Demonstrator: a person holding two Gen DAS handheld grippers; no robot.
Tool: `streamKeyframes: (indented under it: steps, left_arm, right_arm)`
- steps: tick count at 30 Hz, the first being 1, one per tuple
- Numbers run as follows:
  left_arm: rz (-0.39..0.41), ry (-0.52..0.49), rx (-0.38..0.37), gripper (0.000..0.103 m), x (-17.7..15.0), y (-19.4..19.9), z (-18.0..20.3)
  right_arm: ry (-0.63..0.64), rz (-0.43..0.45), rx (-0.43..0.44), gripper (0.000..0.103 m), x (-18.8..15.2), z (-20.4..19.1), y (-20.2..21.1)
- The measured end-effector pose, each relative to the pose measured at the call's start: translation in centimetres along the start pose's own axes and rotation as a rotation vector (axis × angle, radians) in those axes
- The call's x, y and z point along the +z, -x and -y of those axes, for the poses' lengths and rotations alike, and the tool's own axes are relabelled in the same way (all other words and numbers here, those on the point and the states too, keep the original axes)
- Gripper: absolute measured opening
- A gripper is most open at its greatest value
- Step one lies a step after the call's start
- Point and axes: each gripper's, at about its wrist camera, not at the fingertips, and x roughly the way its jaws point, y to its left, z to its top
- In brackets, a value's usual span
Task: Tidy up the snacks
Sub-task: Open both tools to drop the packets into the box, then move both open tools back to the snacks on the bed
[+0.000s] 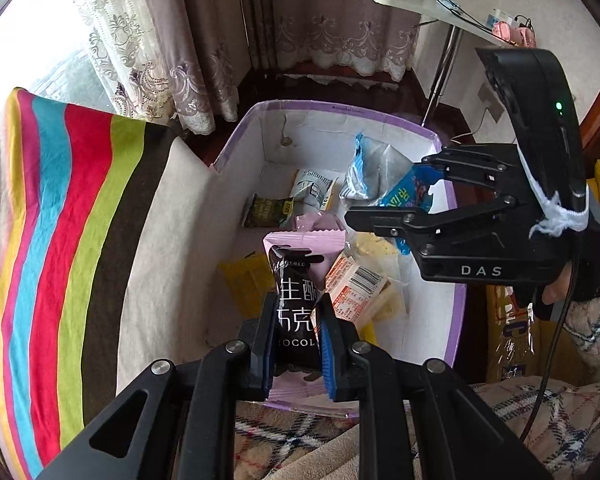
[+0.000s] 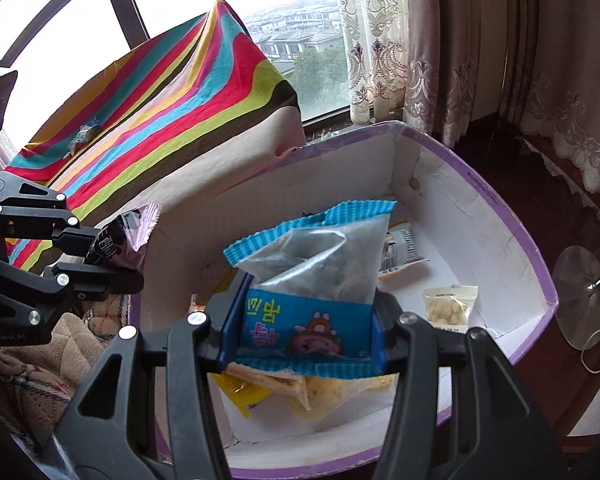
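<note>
From my left wrist, my left tongs (image 1: pixel 298 340) are clamped on a dark chocolate packet (image 1: pixel 296 300) with pink ends, held over the near edge of the purple-rimmed box (image 1: pixel 458 320). It looks light, crinkly and slippery, so the pinch across its middle suits it. I read "OCOL" and Chinese characters.

From my right wrist, my right tongs (image 2: pixel 302 330) grip a blue snack bag (image 2: pixel 312 280) by its lower half above the box. It seems soft, puffy and crushable; a cartoon animal and Chinese writing show.
</note>
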Motion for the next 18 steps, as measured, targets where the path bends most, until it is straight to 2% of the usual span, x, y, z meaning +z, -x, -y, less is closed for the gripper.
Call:
streamKeyframes:
  steps: [4,7,8,10,11,12,14,18]
  left_arm:
    - [0.01,-0.019,0.003,0.019,0.7,-0.3,0.7]
    - [0.054,-0.021,0.002,0.02,1.2,-0.4,0.8]
    - [0.072,-0.021,0.0,0.022,1.3,-0.3,0.9]
    - [0.092,-0.016,0.016,0.034,1.4,-0.2,0.8]
    - [0.103,-0.01,0.031,0.047,1.4,-0.2,0.6]
    - [0.119,0.0,0.048,0.057,1.3,0.0,0.3]
    - [0.142,0.03,0.075,0.061,0.7,0.2,-0.7]
    - [0.161,0.123,0.126,0.062,-1.3,0.5,-4.1]
  right_arm:
    - [-0.01,0.014,-0.044,0.054,0.2,1.0,0.5]
    - [-0.005,0.019,-0.076,0.055,0.3,1.0,0.8]
    - [-0.005,0.019,-0.092,0.059,0.4,1.1,0.9]
    - [-0.008,0.005,-0.134,0.073,0.4,0.9,0.9]
    - [-0.006,0.008,-0.144,0.079,0.5,1.0,0.9]
    - [-0.001,0.015,-0.145,0.079,0.7,0.9,1.0]
    - [0.013,0.015,-0.138,0.079,1.2,0.6,1.0]
    - [0.067,-0.004,-0.122,0.079,2.2,-1.5,0.2]
